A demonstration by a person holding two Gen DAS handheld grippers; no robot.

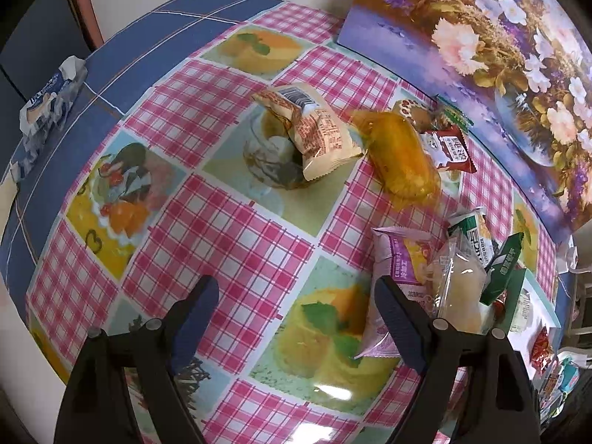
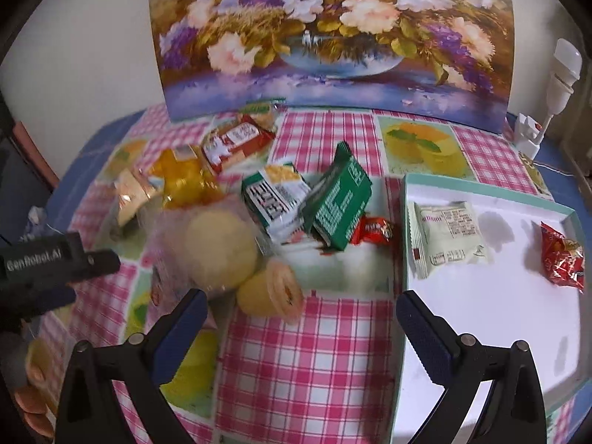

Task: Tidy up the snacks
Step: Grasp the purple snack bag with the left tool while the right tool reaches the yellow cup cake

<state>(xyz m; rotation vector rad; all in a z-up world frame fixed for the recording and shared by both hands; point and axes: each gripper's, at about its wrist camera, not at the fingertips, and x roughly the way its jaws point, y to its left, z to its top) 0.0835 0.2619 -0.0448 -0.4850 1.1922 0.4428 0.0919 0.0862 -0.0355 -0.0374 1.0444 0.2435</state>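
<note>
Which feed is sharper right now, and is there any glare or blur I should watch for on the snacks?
Left wrist view: sharper, print on the beige wrapper readable; a glare patch on the glossy tablecloth near the bottom. Right wrist view: motion blur over the round pale cake and orange packet, while the white tray stays fairly crisp, with soft shadows. Both bend strongly at the edges.

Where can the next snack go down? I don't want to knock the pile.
Inside the white tray, the near half is bare, below the pale packet and red packet. The checked cloth between the right gripper's fingers is free too. It is crowded around the green packet and round bun.
</note>
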